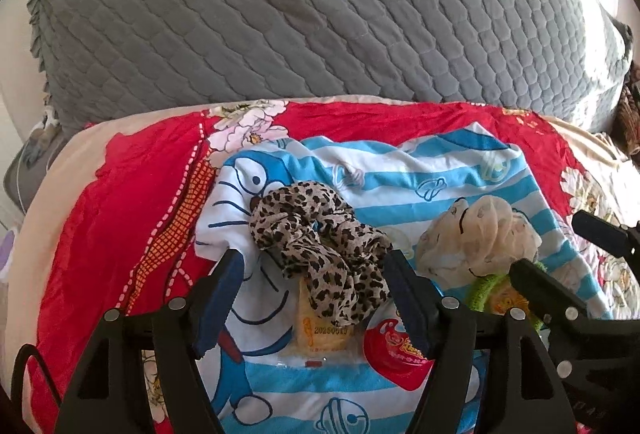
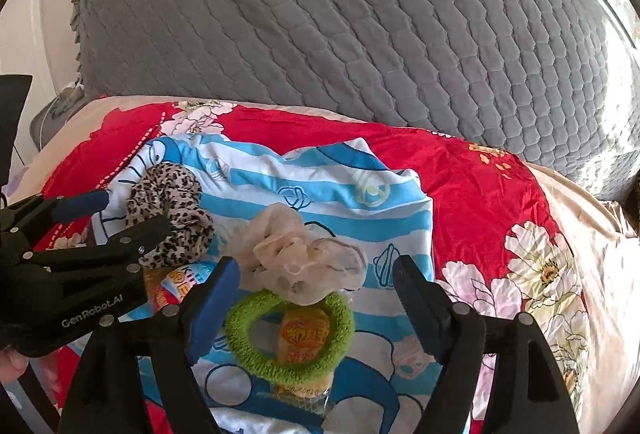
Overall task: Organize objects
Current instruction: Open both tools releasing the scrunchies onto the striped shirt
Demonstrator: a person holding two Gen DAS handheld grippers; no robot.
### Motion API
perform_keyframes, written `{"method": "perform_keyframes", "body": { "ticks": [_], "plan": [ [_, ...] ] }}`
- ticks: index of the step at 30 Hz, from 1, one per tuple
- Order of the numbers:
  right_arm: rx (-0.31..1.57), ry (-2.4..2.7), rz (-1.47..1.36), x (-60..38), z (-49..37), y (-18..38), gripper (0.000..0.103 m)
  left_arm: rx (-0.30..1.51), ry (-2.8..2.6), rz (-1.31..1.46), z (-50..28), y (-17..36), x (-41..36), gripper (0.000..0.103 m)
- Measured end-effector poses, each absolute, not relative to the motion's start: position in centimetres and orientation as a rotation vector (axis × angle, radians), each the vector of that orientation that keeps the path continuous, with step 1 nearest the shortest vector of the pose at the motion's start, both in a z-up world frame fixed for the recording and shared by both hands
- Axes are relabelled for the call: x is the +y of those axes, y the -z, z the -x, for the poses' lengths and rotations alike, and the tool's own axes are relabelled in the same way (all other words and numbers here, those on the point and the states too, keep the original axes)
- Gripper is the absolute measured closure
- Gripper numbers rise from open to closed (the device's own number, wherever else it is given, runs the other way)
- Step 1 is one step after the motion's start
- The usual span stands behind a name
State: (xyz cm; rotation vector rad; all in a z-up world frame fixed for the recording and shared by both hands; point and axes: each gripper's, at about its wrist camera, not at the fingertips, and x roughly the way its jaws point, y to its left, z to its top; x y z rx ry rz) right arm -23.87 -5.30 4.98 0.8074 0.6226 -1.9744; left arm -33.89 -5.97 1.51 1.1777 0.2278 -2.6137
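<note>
While both pairs of jaws stand spread and empty, the green hair tie [image 2: 290, 338] lies between the right gripper's [image 2: 314, 274] jaws, the leopard scrunchie [image 1: 320, 254] at 12 o'clock of the left gripper [image 1: 312, 270].

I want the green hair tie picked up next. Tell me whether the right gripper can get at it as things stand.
Probably yes. The right gripper is open with the green hair tie lying between its fingers; only the cream scrunchie overlaps its far edge.

Beneath my left claw [image 1: 312, 270] the bed's red floral sheet [image 1: 120, 194]; a blue-striped cartoon cloth [image 1: 400, 178] lies on it.
</note>
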Motion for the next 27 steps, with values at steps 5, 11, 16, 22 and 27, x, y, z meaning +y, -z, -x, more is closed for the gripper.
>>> {"method": "perform_keyframes", "body": {
  "ticks": [5, 11, 16, 22, 27],
  "plan": [
    [0.616, 1.97, -0.804, -5.0, 23.2, -5.4, 0.024, 0.237, 2.623, -1.168, 33.2, -2.2, -5.8, 0.026],
    [0.589, 1.975, -0.8, -4.1, 22.6, -6.3, 0.017, 0.21, 2.644, -1.187, 32.3, -2.8, -5.2, 0.025],
    [0.554, 1.989, -0.796, -2.9, 22.3, -7.2, 0.015, 0.2, 2.652, -1.185, 31.3, -3.7, -4.6, 0.025],
    [0.524, 2.0, -0.783, -1.3, 21.9, -8.5, 0.012, 0.203, 2.641, -1.155, 29.8, -5.3, -4.3, 0.021],
    [0.5, 2.003, -0.763, 0.2, 21.2, -10.0, 0.01, 0.206, 2.634, -1.153, 28.2, -6.7, -3.8, 0.02]
  ]
}}
